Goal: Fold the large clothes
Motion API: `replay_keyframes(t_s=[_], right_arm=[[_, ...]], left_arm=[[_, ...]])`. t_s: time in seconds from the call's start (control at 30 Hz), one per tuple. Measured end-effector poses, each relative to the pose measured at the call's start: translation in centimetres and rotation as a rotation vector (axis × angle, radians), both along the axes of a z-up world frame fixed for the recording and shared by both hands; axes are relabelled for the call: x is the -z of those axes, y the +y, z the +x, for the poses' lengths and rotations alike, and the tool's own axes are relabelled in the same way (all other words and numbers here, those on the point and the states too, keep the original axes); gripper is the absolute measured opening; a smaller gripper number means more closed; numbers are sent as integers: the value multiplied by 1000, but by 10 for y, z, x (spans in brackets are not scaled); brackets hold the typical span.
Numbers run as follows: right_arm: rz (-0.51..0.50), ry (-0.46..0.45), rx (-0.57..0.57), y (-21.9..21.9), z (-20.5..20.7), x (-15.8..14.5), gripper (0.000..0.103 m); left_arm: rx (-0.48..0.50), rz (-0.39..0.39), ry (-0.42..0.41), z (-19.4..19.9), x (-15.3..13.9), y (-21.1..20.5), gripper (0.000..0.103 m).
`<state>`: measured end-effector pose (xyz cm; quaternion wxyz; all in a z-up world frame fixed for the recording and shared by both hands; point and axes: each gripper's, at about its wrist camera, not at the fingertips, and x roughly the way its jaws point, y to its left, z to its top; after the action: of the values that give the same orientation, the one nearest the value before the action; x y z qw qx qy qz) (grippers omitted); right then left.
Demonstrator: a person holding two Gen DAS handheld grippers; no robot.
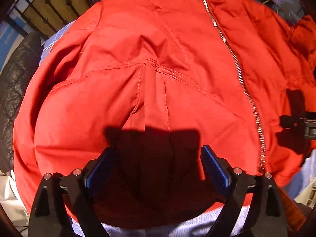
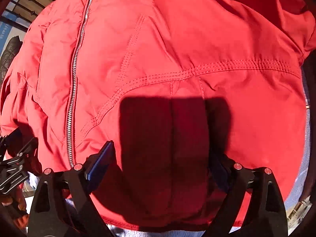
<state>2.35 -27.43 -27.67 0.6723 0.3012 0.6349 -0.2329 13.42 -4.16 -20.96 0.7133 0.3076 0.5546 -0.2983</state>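
Two grippers hang over a red jacket (image 1: 158,63) spread front-up on a pale blue cloth (image 1: 308,169), zipper (image 1: 235,63) closed. The left gripper (image 1: 157,164) points almost straight down at the jacket's hem on one side of the zipper; its blue pads (image 1: 214,167) stand wide apart with only shadowed fabric beneath, nothing pinched. The right gripper (image 2: 160,162) does the same on the other half, jaws likewise spread wide and empty. In the left wrist view the right gripper shows at 3 o'clock as a black frame; in the right wrist view the left one sits at 8 o'clock. The jacket fills both views, collar toward 12 o'clock, hem toward 6 o'clock. A black quilted garment (image 1: 13,90) lies off the cloth at 9 o'clock in the left wrist view.

The step in hand appears to be the first grasp before a fold. To do it well, each gripper should come down onto an edge, not the puffy middle, where padding would slip from the pads. Both should bite at matching points so that the fold line runs straight, and take both layers together. Whether the sleeves are already tucked in is unclear, as the fisheye edges are blurred.
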Motion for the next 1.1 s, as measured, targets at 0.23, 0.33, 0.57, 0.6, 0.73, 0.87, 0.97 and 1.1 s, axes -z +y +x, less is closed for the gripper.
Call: replay_keyframes(t_s=[0.23, 0.33, 0.57, 0.6, 0.73, 0.87, 0.97, 1.1], right_arm=[[-4, -38, 53, -18, 11, -26, 94], [-3, -48, 63, -24, 7, -46, 94], [288, -140, 83, -33, 37, -192, 94], [334, -165, 58, -32, 48, -222, 94], [547, -372, -183, 17, 80, -374, 94], [419, -440, -373, 54, 87, -489, 94], [285, -412, -400, 66, 86, -522, 94], [233, -396, -371, 58, 72, -524, 94]], left_arm=[[-7, -115, -96, -5, -39, -11, 84], [-12, -205, -142, -13, -76, -13, 90], [-62, -185, -136, -4, -117, -19, 90], [-96, -192, -123, 3, -123, -14, 90], [-172, -214, -58, 21, -141, 6, 90], [-168, -212, -69, 28, -153, 17, 90], [-157, -208, -88, 25, -159, 19, 90], [-172, -220, -61, 19, -159, 24, 90]])
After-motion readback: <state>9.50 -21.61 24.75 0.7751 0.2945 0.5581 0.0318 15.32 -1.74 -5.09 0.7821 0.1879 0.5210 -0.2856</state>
